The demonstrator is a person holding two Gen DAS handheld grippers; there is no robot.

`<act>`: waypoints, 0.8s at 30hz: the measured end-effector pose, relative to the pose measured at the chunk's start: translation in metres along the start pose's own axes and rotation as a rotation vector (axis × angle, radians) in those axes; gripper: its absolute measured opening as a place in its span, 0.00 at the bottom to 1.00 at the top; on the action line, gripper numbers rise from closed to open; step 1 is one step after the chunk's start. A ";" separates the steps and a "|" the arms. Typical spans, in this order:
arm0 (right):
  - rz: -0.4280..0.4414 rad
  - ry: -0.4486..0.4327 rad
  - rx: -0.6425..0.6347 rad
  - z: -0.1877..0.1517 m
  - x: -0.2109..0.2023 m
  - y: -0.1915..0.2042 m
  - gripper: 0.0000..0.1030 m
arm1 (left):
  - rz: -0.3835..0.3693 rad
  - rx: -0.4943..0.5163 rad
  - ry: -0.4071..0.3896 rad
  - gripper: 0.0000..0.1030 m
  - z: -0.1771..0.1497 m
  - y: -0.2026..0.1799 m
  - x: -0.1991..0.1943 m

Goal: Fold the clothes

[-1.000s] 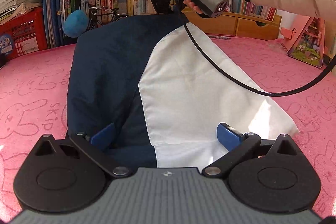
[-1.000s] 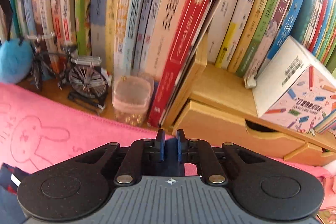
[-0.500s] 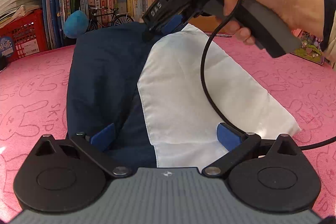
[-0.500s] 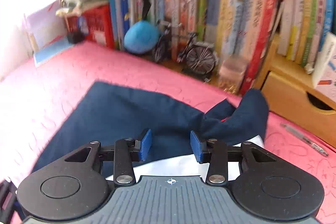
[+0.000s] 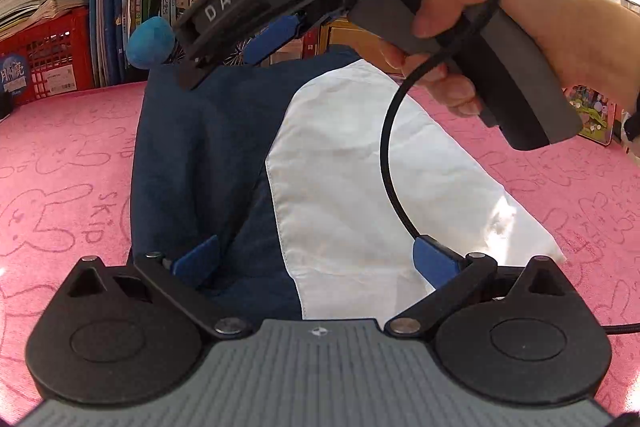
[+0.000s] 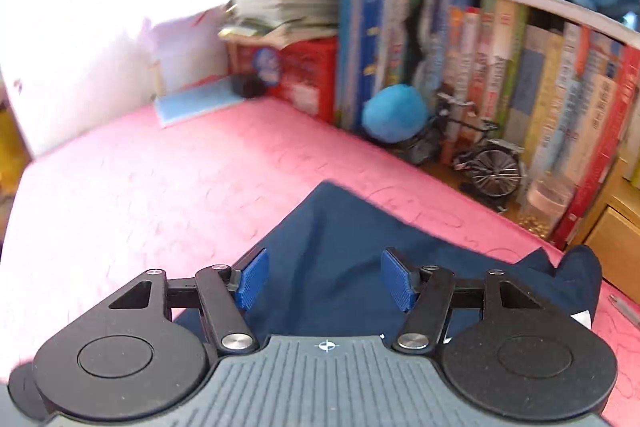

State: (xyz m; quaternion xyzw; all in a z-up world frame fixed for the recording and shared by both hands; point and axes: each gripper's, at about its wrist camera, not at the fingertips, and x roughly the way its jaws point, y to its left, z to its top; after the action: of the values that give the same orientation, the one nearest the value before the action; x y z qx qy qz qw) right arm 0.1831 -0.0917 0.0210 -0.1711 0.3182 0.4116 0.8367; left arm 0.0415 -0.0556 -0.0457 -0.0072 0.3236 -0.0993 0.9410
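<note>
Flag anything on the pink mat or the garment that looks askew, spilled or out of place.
The navy and white garment lies mostly flat, but its far corner by the wooden drawers is bunched and standing up rather than smoothed. A pen lies loose on the pink mat just past that corner. Nothing spilled or damaged.

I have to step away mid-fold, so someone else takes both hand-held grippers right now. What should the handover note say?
Left hand-held gripper: open, holding nothing, low over the near edge of the garment.
Right hand-held gripper: jaws opening, nothing between them, above the navy far part of the garment, pointing toward the bookshelf.
Garment: navy and white, flat on the pink cloth; the white panel lies over the navy. A navy bunch sits loose at the far corner.
Done: apparently one fold laid.
Left: smooth that bunch, then probably fold again into a compact stack.
</note>
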 end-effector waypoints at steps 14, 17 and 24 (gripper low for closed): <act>0.038 -0.033 -0.009 -0.002 0.006 0.031 0.84 | 0.045 0.034 0.023 1.00 0.005 -0.003 0.002; -0.062 -0.089 0.071 -0.039 -0.054 0.017 0.96 | 0.037 0.034 0.021 1.00 0.007 -0.002 0.002; -0.168 0.005 0.418 -0.189 -0.122 -0.031 0.97 | 0.013 0.144 0.036 1.00 0.006 -0.018 0.002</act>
State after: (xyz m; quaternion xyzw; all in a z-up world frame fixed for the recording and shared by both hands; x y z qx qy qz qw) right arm 0.0777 -0.2844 -0.0358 -0.0209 0.3834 0.2649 0.8845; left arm 0.0434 -0.0743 -0.0410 0.0642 0.3327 -0.1165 0.9336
